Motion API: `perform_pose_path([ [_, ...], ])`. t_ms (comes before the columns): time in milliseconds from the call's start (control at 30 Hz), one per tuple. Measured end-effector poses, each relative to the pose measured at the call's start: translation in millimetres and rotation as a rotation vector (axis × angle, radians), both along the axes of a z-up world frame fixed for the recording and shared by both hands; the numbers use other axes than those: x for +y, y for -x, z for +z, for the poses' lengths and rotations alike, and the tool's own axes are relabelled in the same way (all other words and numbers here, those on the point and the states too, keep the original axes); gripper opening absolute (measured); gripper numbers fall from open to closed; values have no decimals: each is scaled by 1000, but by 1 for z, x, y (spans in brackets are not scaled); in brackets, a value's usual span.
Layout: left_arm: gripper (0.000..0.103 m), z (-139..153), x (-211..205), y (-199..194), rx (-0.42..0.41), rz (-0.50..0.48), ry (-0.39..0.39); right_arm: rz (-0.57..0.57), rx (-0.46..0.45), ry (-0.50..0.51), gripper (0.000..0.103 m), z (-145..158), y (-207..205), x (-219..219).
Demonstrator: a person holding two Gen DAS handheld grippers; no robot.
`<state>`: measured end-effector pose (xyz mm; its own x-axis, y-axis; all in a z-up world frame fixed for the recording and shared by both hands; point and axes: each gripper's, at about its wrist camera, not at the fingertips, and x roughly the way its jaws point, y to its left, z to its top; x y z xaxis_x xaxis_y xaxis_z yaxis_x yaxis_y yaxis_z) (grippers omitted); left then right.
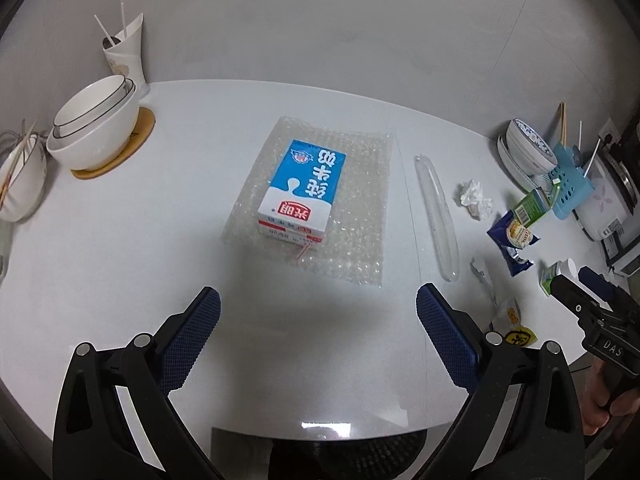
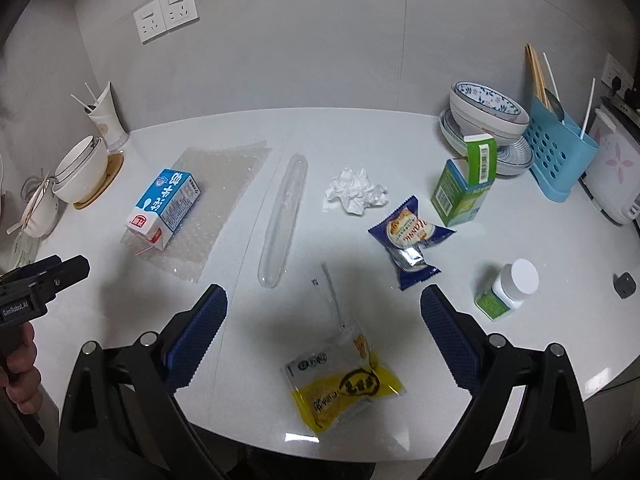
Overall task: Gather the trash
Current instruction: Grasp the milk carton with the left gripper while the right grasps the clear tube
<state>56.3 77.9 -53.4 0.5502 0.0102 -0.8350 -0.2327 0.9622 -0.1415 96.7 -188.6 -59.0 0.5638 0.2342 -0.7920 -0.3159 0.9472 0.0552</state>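
A blue and white milk carton [image 1: 301, 194] with a straw lies on a sheet of bubble wrap [image 1: 360, 216] ahead of my open, empty left gripper [image 1: 318, 312]. The carton also shows in the right wrist view [image 2: 164, 210]. My right gripper [image 2: 324, 312] is open and empty above a yellow snack wrapper [image 2: 344, 390]. Around it lie a clear plastic tube [image 2: 282, 220], a crumpled tissue [image 2: 356, 190], a dark blue snack packet [image 2: 408, 240], a green carton [image 2: 464, 192] and a small white-capped bottle [image 2: 508, 286].
Stacked white bowls [image 1: 94, 124] on a wooden coaster and a paper cup [image 1: 126, 54] stand at the back left. Patterned bowls [image 2: 486, 114], a blue utensil holder [image 2: 554, 152] and a white appliance [image 2: 612, 168] stand at the back right. The white table's front edge [image 2: 360, 446] is close.
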Motion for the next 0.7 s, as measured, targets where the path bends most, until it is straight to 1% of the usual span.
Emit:
perform_pose_path([
  [333, 94, -25, 26, -66, 50, -23, -3, 1, 68, 40, 93, -20, -64, 51],
  [533, 94, -43, 32, -100, 83, -59, -28, -7, 118, 60, 90, -36, -97, 73],
  [700, 93, -59, 36, -121, 114, -80, -25, -7, 163, 83, 82, -53, -121, 90],
])
